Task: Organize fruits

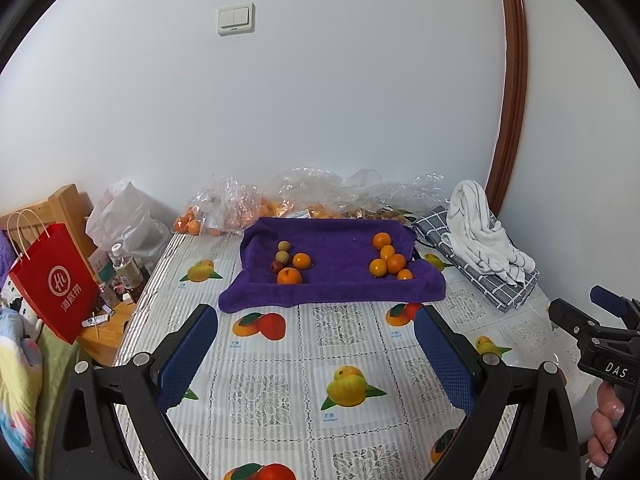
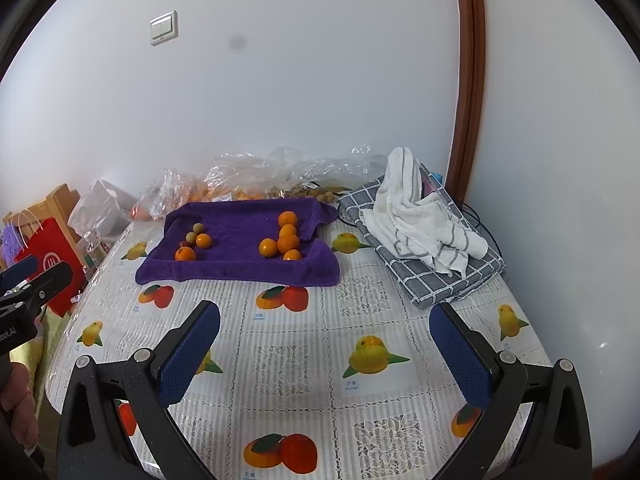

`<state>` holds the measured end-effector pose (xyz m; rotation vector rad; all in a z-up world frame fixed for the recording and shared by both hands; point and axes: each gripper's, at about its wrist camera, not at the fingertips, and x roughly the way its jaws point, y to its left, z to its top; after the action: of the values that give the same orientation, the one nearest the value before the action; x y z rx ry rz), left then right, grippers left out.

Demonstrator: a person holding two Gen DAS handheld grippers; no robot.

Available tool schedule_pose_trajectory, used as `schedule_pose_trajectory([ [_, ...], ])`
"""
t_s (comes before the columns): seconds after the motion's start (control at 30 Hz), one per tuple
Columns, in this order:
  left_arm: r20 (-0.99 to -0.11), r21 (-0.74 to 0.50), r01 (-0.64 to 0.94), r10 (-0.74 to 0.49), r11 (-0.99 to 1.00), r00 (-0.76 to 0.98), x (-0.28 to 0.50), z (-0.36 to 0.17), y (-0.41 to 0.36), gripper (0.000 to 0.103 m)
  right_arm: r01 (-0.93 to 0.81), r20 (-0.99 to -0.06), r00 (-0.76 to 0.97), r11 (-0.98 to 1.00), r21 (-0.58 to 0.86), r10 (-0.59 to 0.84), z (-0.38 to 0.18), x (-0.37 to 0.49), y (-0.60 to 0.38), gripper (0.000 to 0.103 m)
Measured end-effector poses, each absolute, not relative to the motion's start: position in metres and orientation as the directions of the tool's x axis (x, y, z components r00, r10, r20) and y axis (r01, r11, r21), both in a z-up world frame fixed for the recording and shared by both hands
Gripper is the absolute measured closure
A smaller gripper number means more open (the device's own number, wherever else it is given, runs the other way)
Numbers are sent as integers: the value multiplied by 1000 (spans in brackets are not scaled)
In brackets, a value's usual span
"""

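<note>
2 tools, left tool (image 1: 316, 354) and right tool (image 2: 325, 350), gape empty; approach mixed fruit pile (image 1: 289, 262) on purple towel (image 1: 336, 280) slowly, pinch gently.

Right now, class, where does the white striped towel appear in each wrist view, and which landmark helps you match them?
Left wrist: the white striped towel lies at the right, on the grey checked cloth.
Right wrist: the towel lies right of centre, on that cloth.
Shared landmark: the purple towel beside it.
</note>
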<state>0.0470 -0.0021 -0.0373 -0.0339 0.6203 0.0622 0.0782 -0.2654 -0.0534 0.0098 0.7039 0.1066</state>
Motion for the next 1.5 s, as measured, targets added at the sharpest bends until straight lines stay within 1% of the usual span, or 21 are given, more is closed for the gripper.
schedule_pose_trajectory([
  [1.5, -575, -17, -66, 44, 998, 817, 45, -33, -1, 3, -105, -637, 763, 994, 41, 107, -53, 75, -260, 0],
])
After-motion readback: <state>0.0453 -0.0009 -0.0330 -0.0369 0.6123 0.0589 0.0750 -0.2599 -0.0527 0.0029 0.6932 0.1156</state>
